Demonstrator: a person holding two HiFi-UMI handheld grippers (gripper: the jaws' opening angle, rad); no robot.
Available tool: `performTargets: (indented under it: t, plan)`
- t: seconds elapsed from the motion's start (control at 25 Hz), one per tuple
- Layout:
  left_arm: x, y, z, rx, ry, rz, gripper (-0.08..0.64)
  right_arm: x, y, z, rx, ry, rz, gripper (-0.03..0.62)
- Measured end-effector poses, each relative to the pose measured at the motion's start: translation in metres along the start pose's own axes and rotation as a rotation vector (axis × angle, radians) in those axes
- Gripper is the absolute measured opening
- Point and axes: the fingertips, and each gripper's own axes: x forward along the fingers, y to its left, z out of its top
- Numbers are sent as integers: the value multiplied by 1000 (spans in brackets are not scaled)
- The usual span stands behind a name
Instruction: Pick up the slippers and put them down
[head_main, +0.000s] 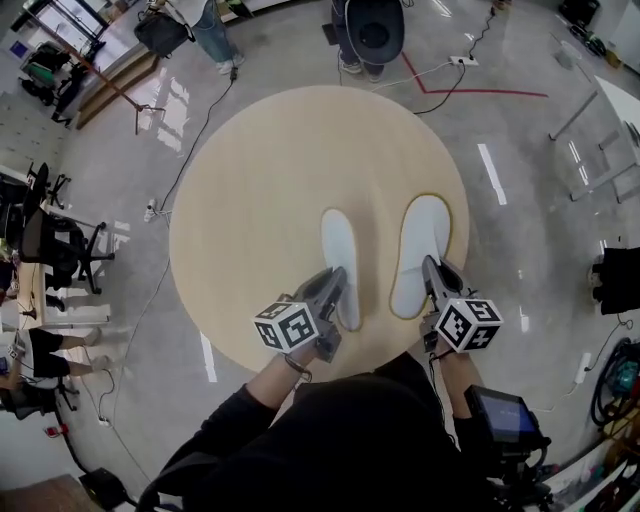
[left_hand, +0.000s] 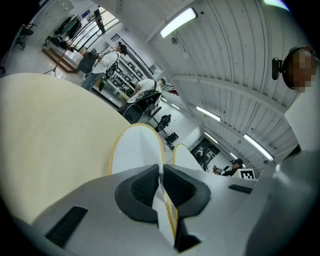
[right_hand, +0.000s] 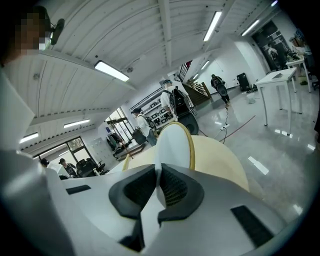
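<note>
Two slippers are over the lower right of the table (head_main: 250, 190), near its edge; open top is at upper left. The left gripper (head_main: 338, 280) is closed on the left slipper (head_main: 338, 240), and the right gripper (head_main: 431, 265) on the right slipper (head_main: 422, 235).

In the head view the near end of the left slipper (head_main: 340, 250) lies hidden under the left gripper (head_main: 340, 278), and that of the right slipper (head_main: 420, 250) under the right gripper (head_main: 430, 268). The same ends vanish behind the jaw housings in both gripper views. The person's dark clothing (head_main: 350, 440) covers the round table's (head_main: 250, 200) near rim. Background figures are too small to make out.
</note>
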Motion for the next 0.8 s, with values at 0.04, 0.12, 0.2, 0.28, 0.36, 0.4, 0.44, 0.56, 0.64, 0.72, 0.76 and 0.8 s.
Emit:
performTargets:
  t: [0.04, 0.12, 0.2, 0.28, 0.36, 0.4, 0.44, 0.56, 0.64, 0.72, 0.76, 0.8]
  plan:
    - [17, -2, -2, 0, 7, 7, 35, 4, -15, 5, 0, 7, 0, 32]
    - [51, -1, -10, 1, 24, 23, 36, 13, -46, 11, 0, 24, 1, 32]
    - [90, 3, -20, -2, 44, 32, 35, 25, -78, 11, -1, 51, 5, 32]
    - [123, 9, -29, -4, 66, 43, 35, 38, -105, 6, 0, 85, 12, 32]
    - [143, 15, -37, 0, 86, 59, 35, 44, -120, 0, 3, 115, 13, 32]
    - [150, 16, -41, 0, 95, 65, 35, 45, -124, -3, 6, 129, 12, 32]
    - [156, 17, -45, -2, 102, 70, 36, 46, -129, -5, 11, 142, 10, 32]
    - [177, 15, -55, -8, 122, 73, 35, 52, -148, -10, 13, 179, 6, 32]
    - [191, 17, -58, -11, 137, 77, 35, 61, -158, -13, 16, 204, 9, 32]
    - [204, 24, -60, -11, 161, 93, 35, 75, -167, -19, 31, 239, 10, 32]
    - [211, 28, -61, -11, 175, 103, 35, 81, -174, -22, 38, 260, 7, 32]
    - [219, 31, -64, -11, 189, 112, 35, 88, -183, -25, 47, 279, 1, 32]
